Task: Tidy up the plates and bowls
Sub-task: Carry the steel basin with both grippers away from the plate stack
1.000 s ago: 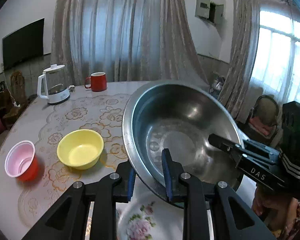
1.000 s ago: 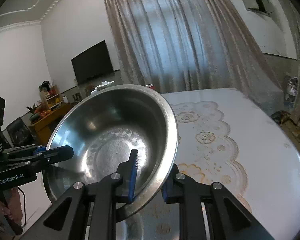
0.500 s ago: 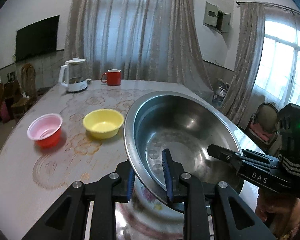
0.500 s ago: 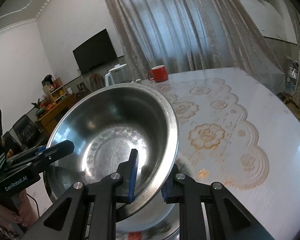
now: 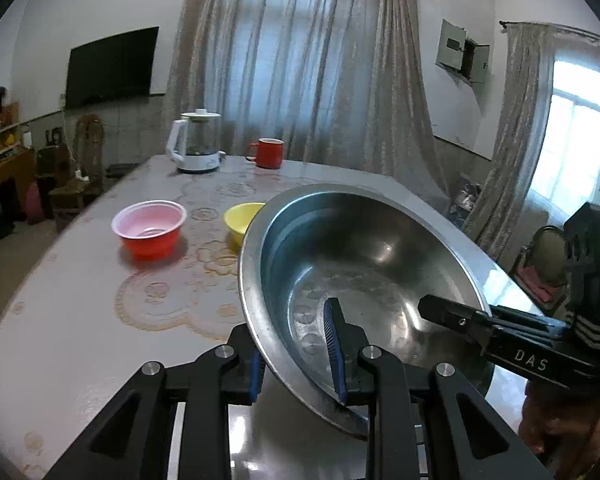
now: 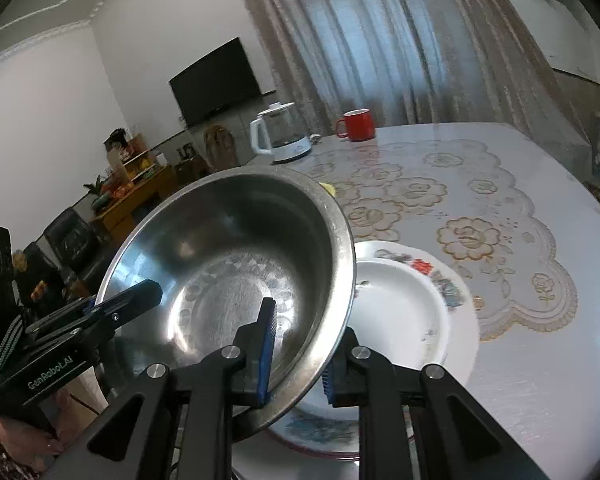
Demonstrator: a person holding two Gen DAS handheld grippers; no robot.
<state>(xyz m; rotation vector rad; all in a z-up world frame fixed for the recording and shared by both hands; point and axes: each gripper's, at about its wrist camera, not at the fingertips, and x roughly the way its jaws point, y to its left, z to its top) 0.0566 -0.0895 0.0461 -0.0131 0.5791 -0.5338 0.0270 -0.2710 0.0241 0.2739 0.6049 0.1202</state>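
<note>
A large steel bowl (image 5: 364,264) (image 6: 236,264) hangs tilted above the table, held by its rim from two sides. My left gripper (image 5: 296,364) is shut on its near-left rim, one pad inside and one outside. My right gripper (image 6: 298,364) is shut on the opposite rim in the same way. Each gripper shows in the other's view: the right gripper (image 5: 452,316) and the left gripper (image 6: 128,304). A white floral plate (image 6: 400,312) lies on the table just right of and below the steel bowl. A yellow bowl (image 5: 242,220) and a red bowl with a pink inside (image 5: 150,228) stand further off.
A white kettle (image 5: 196,146) (image 6: 280,136) and a red mug (image 5: 268,153) (image 6: 356,124) stand at the table's far edge. The round table (image 5: 80,320) carries a lace-pattern cloth. Chairs, a sideboard and curtains ring the room. A person's hand holds each gripper.
Both grippers have carried the steel bowl sideways off the floral plate, which now shows to its right in the right wrist view. In the left wrist view the yellow and red bowls lie nearer its rim.
</note>
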